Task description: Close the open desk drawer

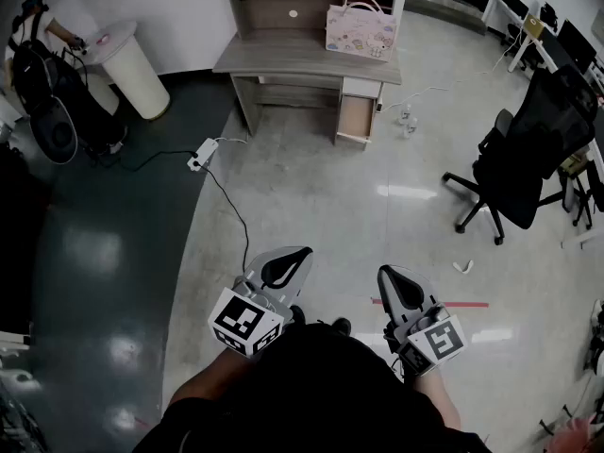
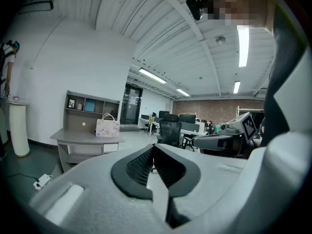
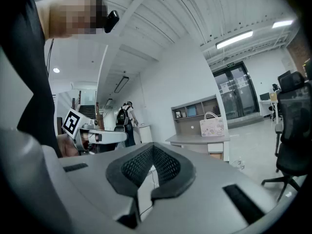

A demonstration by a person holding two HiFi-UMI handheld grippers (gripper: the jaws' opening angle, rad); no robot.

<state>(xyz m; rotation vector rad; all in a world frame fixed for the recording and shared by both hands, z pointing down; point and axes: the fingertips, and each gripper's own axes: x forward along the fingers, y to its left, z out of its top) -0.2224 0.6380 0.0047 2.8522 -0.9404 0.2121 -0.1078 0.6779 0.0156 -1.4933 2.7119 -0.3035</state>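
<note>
Way off from the open drawer (image 1: 357,119), up at 12 o'clock under the desk (image 1: 302,57). Left gripper (image 1: 294,255) and right gripper (image 1: 387,277) pinched shut, empty. Could snag the floor cable (image 1: 233,206) at 11 o'clock walking over, or jam the drawer shoving off-centre.

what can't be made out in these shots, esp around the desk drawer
- Inside of the open drawer: head view, too far and small to tell contents.
- Lower right part of the desk, left gripper view: hidden behind the left gripper and its own body.
- Items on the shelf above the desk: cut off by the head view's top edge, tiny in both gripper views.
- Print on the pink bag: too small in every view.
</note>
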